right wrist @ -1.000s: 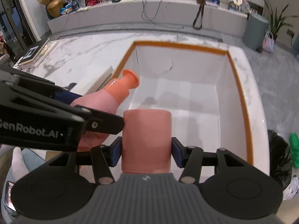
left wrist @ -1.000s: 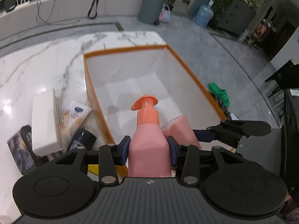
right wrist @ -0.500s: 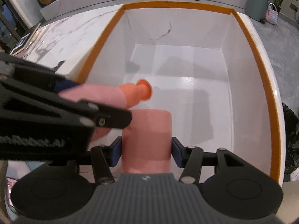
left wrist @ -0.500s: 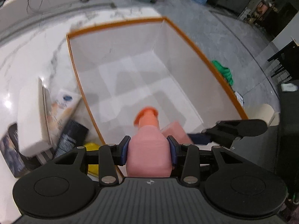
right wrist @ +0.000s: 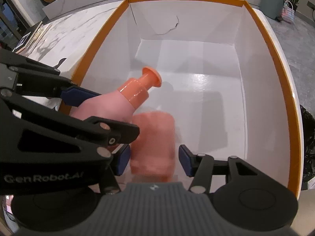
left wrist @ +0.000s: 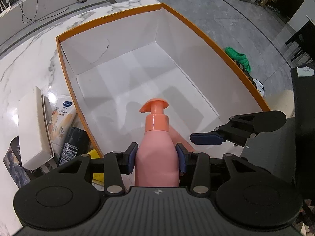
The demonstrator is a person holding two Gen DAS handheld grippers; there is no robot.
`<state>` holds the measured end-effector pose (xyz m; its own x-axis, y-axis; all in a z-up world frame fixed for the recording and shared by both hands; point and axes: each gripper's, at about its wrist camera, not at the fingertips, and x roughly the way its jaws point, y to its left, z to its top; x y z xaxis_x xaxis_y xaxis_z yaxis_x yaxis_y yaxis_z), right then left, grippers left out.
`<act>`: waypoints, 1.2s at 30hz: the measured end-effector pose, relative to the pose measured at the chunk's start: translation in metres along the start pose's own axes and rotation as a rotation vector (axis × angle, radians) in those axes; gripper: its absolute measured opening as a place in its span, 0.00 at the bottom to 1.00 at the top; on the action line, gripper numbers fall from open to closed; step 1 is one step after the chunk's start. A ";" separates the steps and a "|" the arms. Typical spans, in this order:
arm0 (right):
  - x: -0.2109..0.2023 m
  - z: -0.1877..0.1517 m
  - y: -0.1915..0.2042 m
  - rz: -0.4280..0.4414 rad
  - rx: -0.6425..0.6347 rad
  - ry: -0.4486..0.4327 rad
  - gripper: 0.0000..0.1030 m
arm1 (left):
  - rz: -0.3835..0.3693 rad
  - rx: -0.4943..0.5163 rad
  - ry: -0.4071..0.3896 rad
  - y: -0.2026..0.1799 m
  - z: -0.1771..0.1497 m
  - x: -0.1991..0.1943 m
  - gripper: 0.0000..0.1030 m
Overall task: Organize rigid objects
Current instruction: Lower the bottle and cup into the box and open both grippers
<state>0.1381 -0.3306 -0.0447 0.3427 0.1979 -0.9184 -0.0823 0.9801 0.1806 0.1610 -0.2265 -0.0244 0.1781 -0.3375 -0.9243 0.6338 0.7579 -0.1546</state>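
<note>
Left wrist view: left gripper (left wrist: 156,158) fingers clamp pink plastic pump bottle with orange pump head (left wrist: 156,149) over white orange-rimmed cardboard box (left wrist: 214,45). Right gripper (right wrist: 154,161) fingers spread apart; blurred pink cylindrical container (right wrist: 153,145) between them, inside box.

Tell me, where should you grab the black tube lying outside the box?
Probably its round middle. The black tube lies flat on the marble table, wedged between the orange-rimmed box and the Vaseline tube, its near end by something yellow. So come down from above, fingers across its width. First the left tool must put down the pink pump bottle.
</note>
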 end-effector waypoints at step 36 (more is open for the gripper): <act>-0.014 -0.001 0.018 -0.061 -0.037 -0.063 0.38 | -0.077 -0.104 -0.177 0.037 -0.016 -0.051 0.48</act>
<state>0.1304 -0.3157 -0.0287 0.4059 0.1390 -0.9033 -0.0931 0.9895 0.1105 0.1636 -0.1720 0.0110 0.2675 -0.4828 -0.8339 0.5713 0.7764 -0.2662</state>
